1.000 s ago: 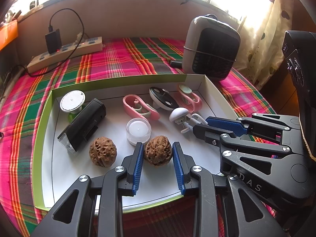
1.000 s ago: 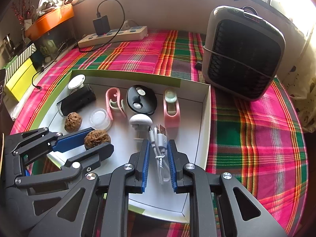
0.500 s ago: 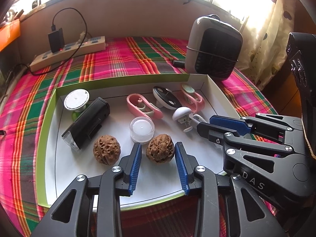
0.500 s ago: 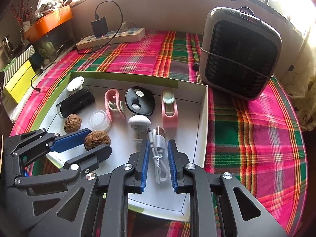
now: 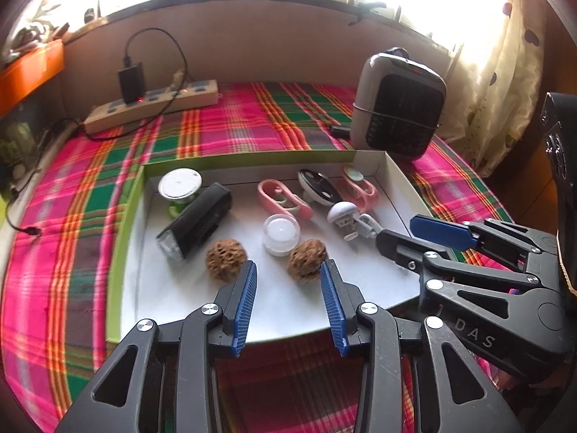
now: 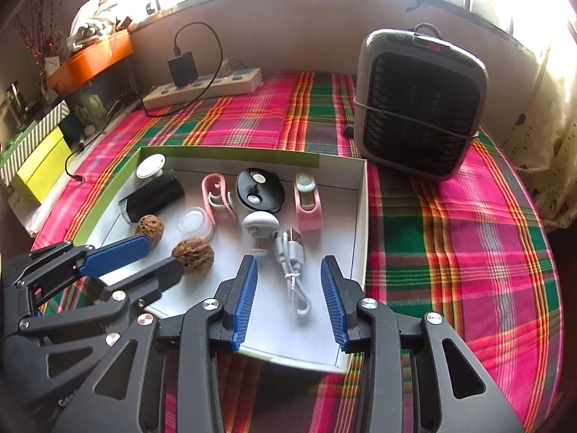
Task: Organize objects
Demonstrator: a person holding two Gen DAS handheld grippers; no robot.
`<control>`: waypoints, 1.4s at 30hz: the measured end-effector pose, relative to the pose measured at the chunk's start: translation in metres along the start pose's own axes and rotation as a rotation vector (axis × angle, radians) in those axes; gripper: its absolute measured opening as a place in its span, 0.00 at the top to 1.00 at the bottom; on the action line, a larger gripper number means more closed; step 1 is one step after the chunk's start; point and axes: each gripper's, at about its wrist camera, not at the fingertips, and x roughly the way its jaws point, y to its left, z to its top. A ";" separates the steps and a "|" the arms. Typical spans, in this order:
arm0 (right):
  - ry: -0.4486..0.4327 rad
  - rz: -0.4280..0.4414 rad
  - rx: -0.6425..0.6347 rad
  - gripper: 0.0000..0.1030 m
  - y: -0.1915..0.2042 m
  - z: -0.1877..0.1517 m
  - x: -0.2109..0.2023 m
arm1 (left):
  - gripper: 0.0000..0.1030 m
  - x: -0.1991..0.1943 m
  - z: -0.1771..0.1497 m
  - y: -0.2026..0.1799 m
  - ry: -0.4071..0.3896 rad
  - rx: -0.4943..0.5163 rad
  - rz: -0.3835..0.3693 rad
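Observation:
A shallow white tray with a green rim (image 5: pixel 126 216) (image 6: pixel 360 216) lies on the plaid cloth. My left gripper (image 5: pixel 288 281) (image 6: pixel 164 254) hangs over the tray's near edge, its jaws opening. A brown walnut (image 5: pixel 306 259) (image 6: pixel 193 254) rests on the tray floor just ahead of its tips, untouched. A second walnut (image 5: pixel 225 259) (image 6: pixel 149 226) lies to the left. My right gripper (image 6: pixel 288 270) (image 5: pixel 398 231) is also opening. A coiled white USB cable (image 6: pixel 294 274) lies loose between its pads. It holds nothing.
The tray also holds a black torch (image 5: pixel 196 225), a small clear jar (image 5: pixel 281 234), two pink clips (image 6: pixel 216 198), a black disc (image 6: pixel 259 189) and a white plug (image 6: pixel 259 225). A grey heater (image 6: pixel 418 108) stands back right, and a power strip (image 6: pixel 205 86) lies back left.
Both grippers have opened. The left one let go of the walnut and drew back a little. The right one released the white cable, which now lies on the tray floor.

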 end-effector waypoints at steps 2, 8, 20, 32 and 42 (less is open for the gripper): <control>-0.014 0.000 0.008 0.63 0.000 -0.002 -0.004 | 0.66 -0.005 -0.001 0.002 -0.007 -0.008 0.007; -0.060 0.003 0.014 0.63 0.006 -0.007 -0.019 | 0.66 -0.023 -0.006 0.003 -0.038 -0.014 0.045; -0.113 -0.023 0.005 0.62 0.016 -0.026 -0.045 | 0.66 -0.049 -0.024 0.003 -0.066 -0.029 0.114; -0.095 -0.049 0.018 0.51 0.017 -0.054 -0.057 | 0.66 -0.059 -0.052 0.010 -0.046 -0.068 0.169; -0.031 -0.065 0.048 0.49 0.007 -0.078 -0.048 | 0.66 -0.051 -0.075 0.013 0.012 -0.093 0.167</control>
